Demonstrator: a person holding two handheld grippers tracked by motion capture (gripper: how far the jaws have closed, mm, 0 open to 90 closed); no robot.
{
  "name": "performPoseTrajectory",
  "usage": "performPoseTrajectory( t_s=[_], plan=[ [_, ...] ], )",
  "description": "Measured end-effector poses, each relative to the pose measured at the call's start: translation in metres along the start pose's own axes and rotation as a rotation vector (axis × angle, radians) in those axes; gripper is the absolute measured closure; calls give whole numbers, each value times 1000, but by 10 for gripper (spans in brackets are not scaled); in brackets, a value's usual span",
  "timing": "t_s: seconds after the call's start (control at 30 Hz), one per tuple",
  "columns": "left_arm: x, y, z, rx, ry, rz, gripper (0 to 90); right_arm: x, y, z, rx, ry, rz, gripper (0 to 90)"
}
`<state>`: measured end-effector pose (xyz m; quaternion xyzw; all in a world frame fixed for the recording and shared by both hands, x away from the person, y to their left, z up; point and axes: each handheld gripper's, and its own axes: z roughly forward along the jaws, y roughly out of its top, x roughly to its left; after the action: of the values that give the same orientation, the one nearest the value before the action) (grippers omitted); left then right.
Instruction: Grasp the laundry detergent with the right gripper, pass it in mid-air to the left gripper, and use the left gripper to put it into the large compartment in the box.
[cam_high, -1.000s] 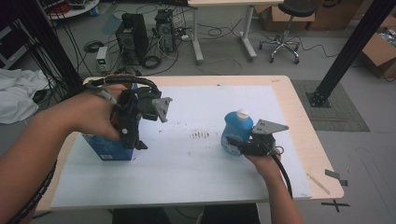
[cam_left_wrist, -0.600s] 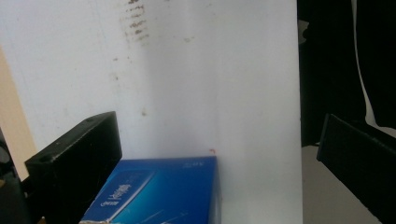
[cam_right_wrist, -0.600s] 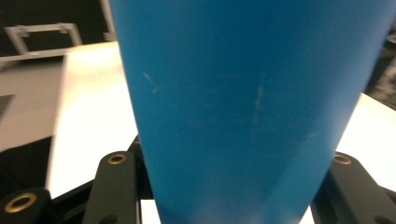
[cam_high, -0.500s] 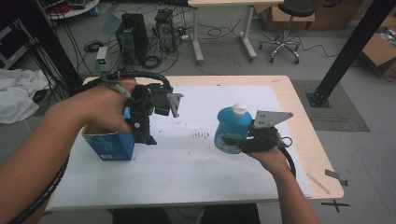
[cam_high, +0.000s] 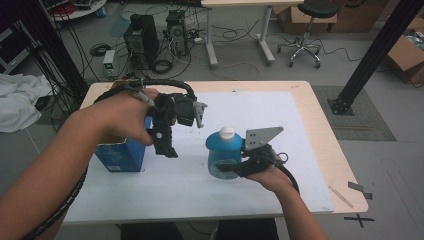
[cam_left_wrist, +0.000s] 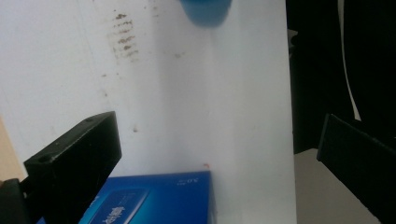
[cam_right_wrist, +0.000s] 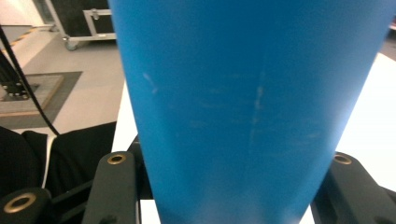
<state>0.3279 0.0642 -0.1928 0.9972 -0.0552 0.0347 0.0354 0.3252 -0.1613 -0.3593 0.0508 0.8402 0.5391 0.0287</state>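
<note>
A blue bottle (cam_high: 222, 150) with a white cap stands upright at the middle of the white mat (cam_high: 280, 125). My right gripper (cam_high: 233, 169) is shut on its lower body. In the right gripper view the bottle's blue wall (cam_right_wrist: 252, 102) sits between the two jaws of the right gripper (cam_right_wrist: 229, 191). A blue box (cam_high: 122, 156) rests on the mat at the left. My left gripper (cam_high: 166, 147) hangs just right of the box, pointing down. In the left gripper view, the left gripper (cam_left_wrist: 217, 158) is wide open and holds nothing, with the box's top (cam_left_wrist: 154, 200) below and the bottle (cam_left_wrist: 205, 11) blurred beyond.
The mat covers most of a wooden table (cam_high: 325, 130). Faint brown marks (cam_left_wrist: 123, 39) stain the mat between box and bottle. Cables trail from both grippers. Computers, a chair and a black post stand on the floor behind the table.
My right gripper has carried the bottle left and nearer, toward the table's middle. My left gripper has shifted right, away from the top of the blue box.
</note>
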Motion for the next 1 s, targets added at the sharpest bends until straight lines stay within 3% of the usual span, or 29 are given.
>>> performPoseTrajectory(
  t_s=[0.23, 0.5, 1.0],
  plan=[
    [1, 5, 8, -8, -26, -5, 1, 3, 2, 33, -1, 56, -16, 458],
    [2, 3, 18, 6, -45, -36, 1, 6, 11, 62, -14, 76, -36, 458],
    [-2, 1, 33, -1, -44, -43, 3, 10, 32, 87, -32, 79, -68, 457]
  ],
)
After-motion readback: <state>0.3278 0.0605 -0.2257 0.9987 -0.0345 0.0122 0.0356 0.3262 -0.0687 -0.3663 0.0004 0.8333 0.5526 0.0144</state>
